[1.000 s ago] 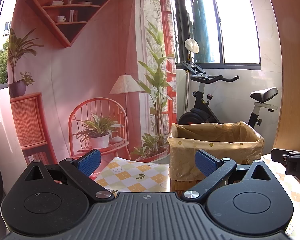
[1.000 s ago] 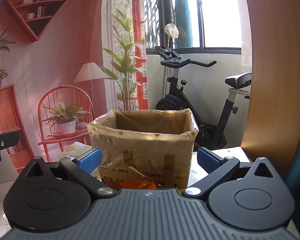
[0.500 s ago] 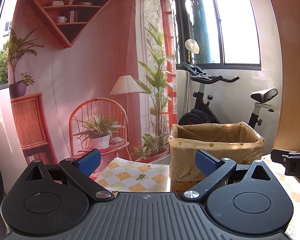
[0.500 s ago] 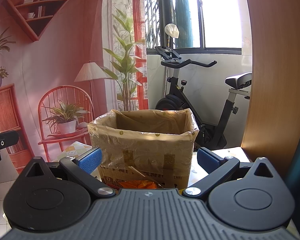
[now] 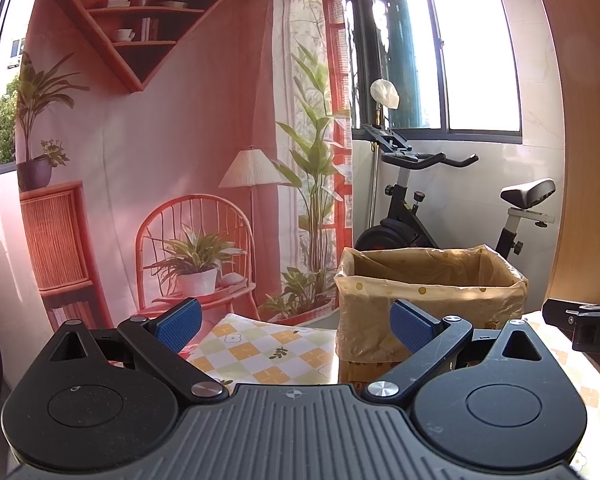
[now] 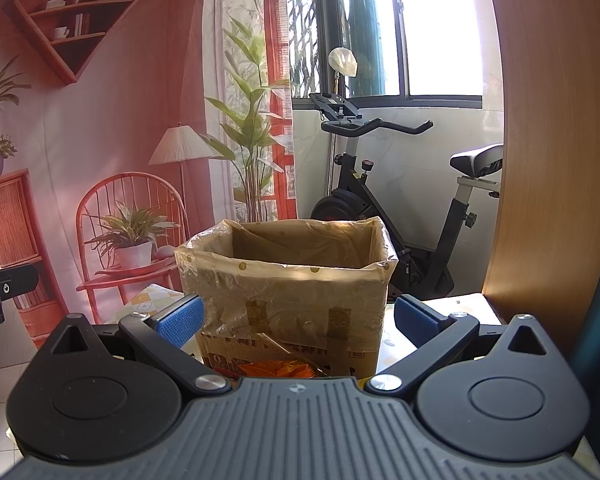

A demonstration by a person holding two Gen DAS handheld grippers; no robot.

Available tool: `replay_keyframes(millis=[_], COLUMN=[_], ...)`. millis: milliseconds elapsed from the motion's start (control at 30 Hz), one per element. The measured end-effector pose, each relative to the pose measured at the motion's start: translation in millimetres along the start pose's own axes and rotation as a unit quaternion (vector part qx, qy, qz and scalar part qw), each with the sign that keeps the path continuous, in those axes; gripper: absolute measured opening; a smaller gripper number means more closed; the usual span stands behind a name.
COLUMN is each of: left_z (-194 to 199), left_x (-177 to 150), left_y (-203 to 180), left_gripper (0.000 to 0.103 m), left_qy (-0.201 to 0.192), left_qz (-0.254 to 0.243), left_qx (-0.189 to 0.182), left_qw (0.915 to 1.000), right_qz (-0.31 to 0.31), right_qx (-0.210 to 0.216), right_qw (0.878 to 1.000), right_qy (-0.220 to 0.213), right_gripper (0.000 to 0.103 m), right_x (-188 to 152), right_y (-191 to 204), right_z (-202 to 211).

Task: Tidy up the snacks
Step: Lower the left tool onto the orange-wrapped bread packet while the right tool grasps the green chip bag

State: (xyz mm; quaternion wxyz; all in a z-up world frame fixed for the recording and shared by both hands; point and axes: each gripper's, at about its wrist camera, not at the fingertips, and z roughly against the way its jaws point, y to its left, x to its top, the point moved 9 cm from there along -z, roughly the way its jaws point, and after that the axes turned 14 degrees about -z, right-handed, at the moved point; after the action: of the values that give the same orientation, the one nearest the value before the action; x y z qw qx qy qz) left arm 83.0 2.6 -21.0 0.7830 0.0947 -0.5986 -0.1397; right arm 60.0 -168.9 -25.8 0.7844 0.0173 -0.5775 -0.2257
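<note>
Printed backdrop (image 5: 172, 128) of a red room hangs behind the counter (image 5: 268, 348), beside an exercise bike (image 6: 384, 184) under the window. A cardboard box (image 6: 296, 284) lined with clear plastic stands open on the counter's checked cloth. Left gripper (image 5: 294, 322): jaws spread wide, empty, the box ahead to its right. Right gripper (image 6: 298, 320): jaws spread wide, empty, facing the box front. An orange snack packet (image 6: 278, 369) lies against the foot of the box, just above the right gripper's body.

A lone "D" shows on the right gripper (image 5: 592, 322)
</note>
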Motion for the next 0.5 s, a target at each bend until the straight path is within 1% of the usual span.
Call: replay_keyframes(millis=[67,133,200,300,367,500], left_z=[-2,-6,-12,-25,-33,-48], left_x=[-2,-6,-12,-25,-33,-46], left_y=[0,0,-1,1,2,1], left_gripper=[0.102,0.102,0.102,0.102,0.103,0.103], left_qy=[-0.014,-0.019,-0.020,-0.006,0.002,0.022], left_qz=[0.010,0.019,0.022,0.035,0.048,0.044], left_qx=[-0.004,-0.004,-0.007,-0.011,-0.012,-0.011], left_qw=[0.9998,0.9996,0.9995,0.9993,0.9988,0.9987], right_qz=[-0.001,-0.004,-0.002,-0.008,-0.017,-0.023], right_qx=[0.007,0.017,0.026,0.031,0.034,0.011], right_qw=[1.000,1.000,1.000,0.999,0.999,1.000], right_qy=[0.002,0.005,-0.012,-0.037,-0.033,-0.006], right_gripper=[0.103,0.103,0.103,0.103,0.103,0.103], right_x=[-3,-7,-10,-14,-19,-33], right_y=[0,0,-1,-6,-12,-24], right_z=[-1,-3,-2,-4,-11,-29])
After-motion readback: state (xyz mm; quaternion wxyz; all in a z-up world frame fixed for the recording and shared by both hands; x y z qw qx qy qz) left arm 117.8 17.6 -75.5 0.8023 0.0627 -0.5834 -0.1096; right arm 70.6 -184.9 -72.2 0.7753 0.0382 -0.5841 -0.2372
